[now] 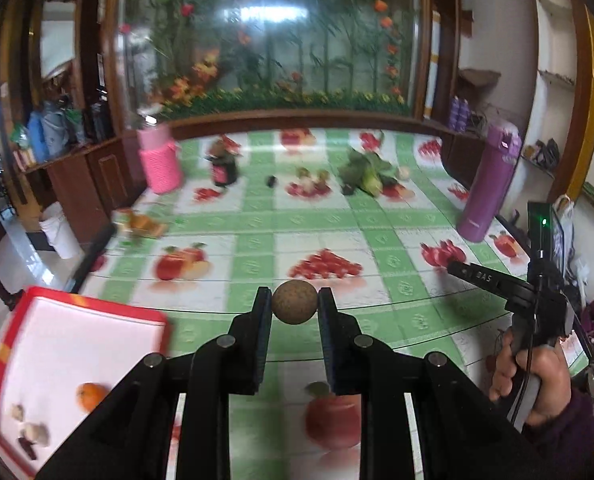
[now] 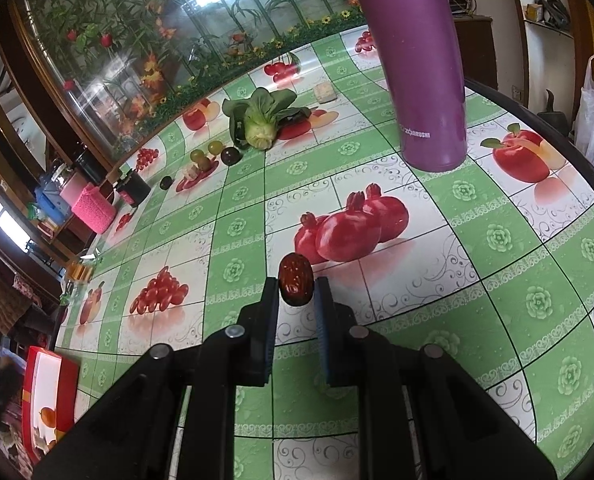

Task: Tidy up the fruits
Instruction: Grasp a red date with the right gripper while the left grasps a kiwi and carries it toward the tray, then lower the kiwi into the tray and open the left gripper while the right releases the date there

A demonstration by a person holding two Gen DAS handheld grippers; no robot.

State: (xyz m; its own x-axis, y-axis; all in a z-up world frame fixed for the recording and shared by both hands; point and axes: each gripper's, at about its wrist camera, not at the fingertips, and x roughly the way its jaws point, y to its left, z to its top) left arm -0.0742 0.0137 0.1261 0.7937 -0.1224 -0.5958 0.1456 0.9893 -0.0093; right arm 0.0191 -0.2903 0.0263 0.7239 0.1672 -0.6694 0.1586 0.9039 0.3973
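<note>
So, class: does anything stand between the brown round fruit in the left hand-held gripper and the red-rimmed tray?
Nothing visible. The brown round fruit is gripped above bare tablecloth, and the red-rimmed tray lies just to its lower left.

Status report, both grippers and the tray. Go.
Left gripper shut on brown round fruit. Right gripper shut on red date. Red tray left, path unobstructed.

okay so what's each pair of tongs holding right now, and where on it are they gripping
The left tongs pinch a round brown fruit across its middle. The right tongs clamp a red date by its lower sides.
</note>
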